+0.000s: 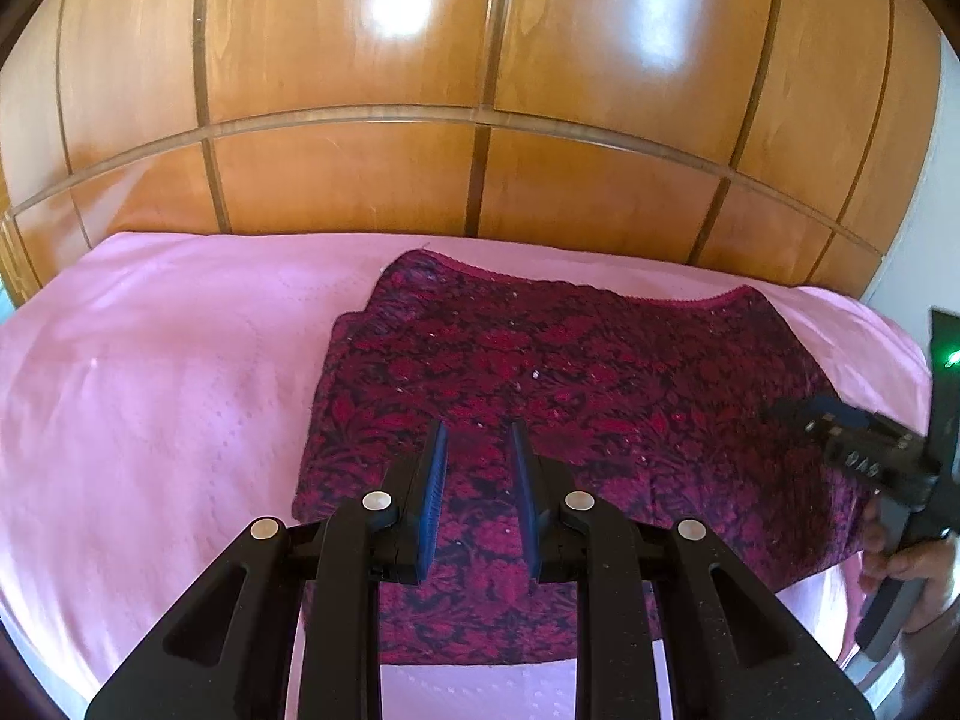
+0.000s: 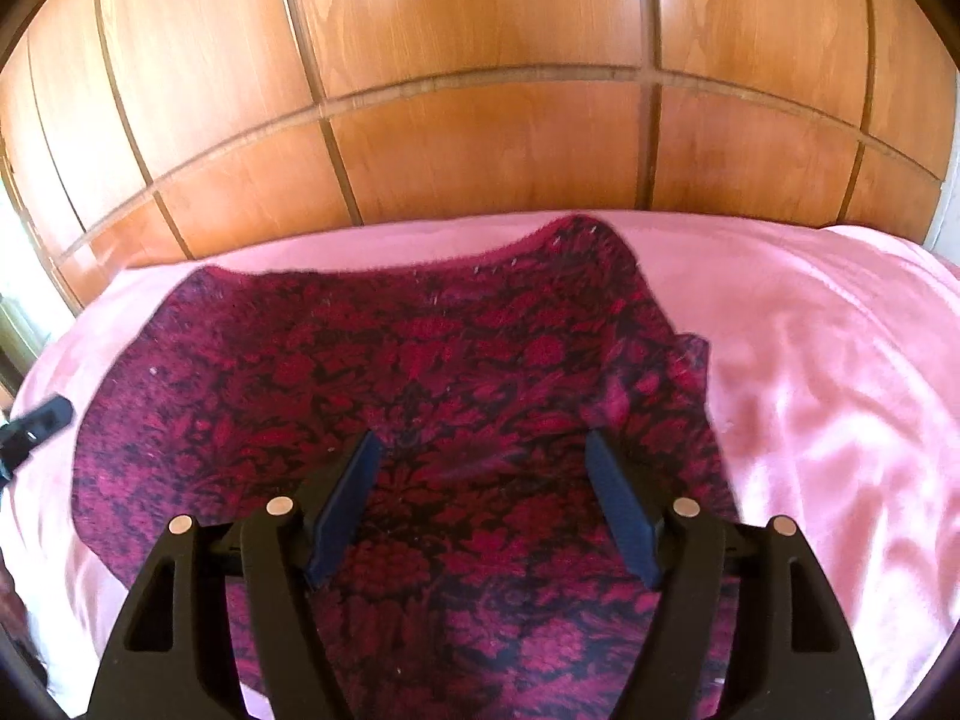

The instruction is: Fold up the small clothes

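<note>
1. From the left wrist view, we look down our left hand-held gripper [image 1: 477, 429], its blue pads [image 1: 433, 474] standing only a narrow gap apart with nothing pinched between them. It hovers over the near part of the dark red patterned garment [image 1: 540, 384], probably placed there to pick an edge for the next fold.
2. In the same view the garment lies on the pink bedsheet [image 1: 150, 372] in front of wooden wardrobe doors [image 1: 480, 90]. Its left side looks doubled under, with a small flap sticking out at the corner. A scalloped pink trim runs along the far edge.
3. At the right edge, a person's hand [image 1: 918, 564] holds the other tool above the garment's right side.
4. From the right wrist view, our right hand-held gripper [image 2: 486, 441] stands wide open and empty above the middle of the cloth.
5. Here the garment [image 2: 372, 360] spreads mostly flat, with a floral weave in crimson on black. A loose fold bunches at its right edge, which we judge needs smoothing.
</note>
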`<action>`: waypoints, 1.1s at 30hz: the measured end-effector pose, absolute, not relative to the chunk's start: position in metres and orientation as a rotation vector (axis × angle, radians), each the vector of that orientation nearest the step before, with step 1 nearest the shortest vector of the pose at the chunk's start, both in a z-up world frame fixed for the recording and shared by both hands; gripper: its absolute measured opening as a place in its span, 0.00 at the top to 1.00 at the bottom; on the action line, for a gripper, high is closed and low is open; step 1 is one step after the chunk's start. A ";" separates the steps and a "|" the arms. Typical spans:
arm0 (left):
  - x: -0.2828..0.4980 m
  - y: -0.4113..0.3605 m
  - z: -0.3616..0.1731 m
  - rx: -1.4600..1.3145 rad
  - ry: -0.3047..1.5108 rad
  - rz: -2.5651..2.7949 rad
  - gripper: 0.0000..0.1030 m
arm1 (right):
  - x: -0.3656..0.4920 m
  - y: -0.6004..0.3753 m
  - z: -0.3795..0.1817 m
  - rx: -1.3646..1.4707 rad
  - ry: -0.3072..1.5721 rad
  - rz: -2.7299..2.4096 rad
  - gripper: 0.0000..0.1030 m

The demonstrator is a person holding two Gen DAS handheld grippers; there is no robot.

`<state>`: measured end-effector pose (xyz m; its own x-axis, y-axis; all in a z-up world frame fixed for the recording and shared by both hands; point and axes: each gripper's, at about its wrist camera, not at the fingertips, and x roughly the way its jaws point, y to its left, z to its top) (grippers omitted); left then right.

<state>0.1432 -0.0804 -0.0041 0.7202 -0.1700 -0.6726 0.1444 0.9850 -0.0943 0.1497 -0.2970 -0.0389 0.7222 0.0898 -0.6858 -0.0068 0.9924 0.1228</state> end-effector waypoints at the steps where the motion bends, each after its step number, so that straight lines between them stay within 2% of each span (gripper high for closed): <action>1: 0.143 -0.083 -0.005 -0.033 0.749 -0.176 0.81 | 0.147 -0.300 -0.034 0.121 0.751 0.053 0.31; 3: 0.143 -0.087 -0.006 -0.024 0.755 -0.182 0.80 | 0.143 -0.305 -0.028 0.130 0.734 0.053 0.31; 5: 0.143 -0.090 -0.007 -0.025 0.751 -0.190 0.58 | 0.139 -0.310 -0.021 0.143 0.719 0.058 0.31; 6: 0.143 -0.091 -0.007 -0.025 0.746 -0.191 0.57 | 0.139 -0.312 -0.019 0.147 0.717 0.064 0.31; 11: 0.153 -0.101 -0.016 -0.006 0.771 -0.207 0.57 | 0.153 -0.326 -0.022 0.125 0.756 0.018 0.32; 15: 0.173 -0.101 -0.037 -0.018 0.859 -0.207 0.57 | 0.174 -0.348 -0.050 0.148 0.863 -0.053 0.33; 17: 0.184 -0.092 -0.049 -0.076 0.902 -0.221 0.57 | 0.179 -0.362 -0.062 0.229 0.889 -0.022 0.28; 28: 0.189 -0.081 -0.057 -0.111 0.911 -0.281 0.57 | 0.173 -0.422 -0.066 0.556 0.854 0.131 0.28; 33: 0.192 -0.079 -0.057 -0.108 0.914 -0.290 0.57 | 0.166 -0.426 -0.075 0.617 0.868 0.210 0.34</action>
<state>0.1921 -0.0786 -0.0570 0.5751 -0.2928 -0.7639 0.2015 0.9557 -0.2146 0.1658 -0.4265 -0.0751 0.6392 0.4132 -0.6486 0.0715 0.8078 0.5851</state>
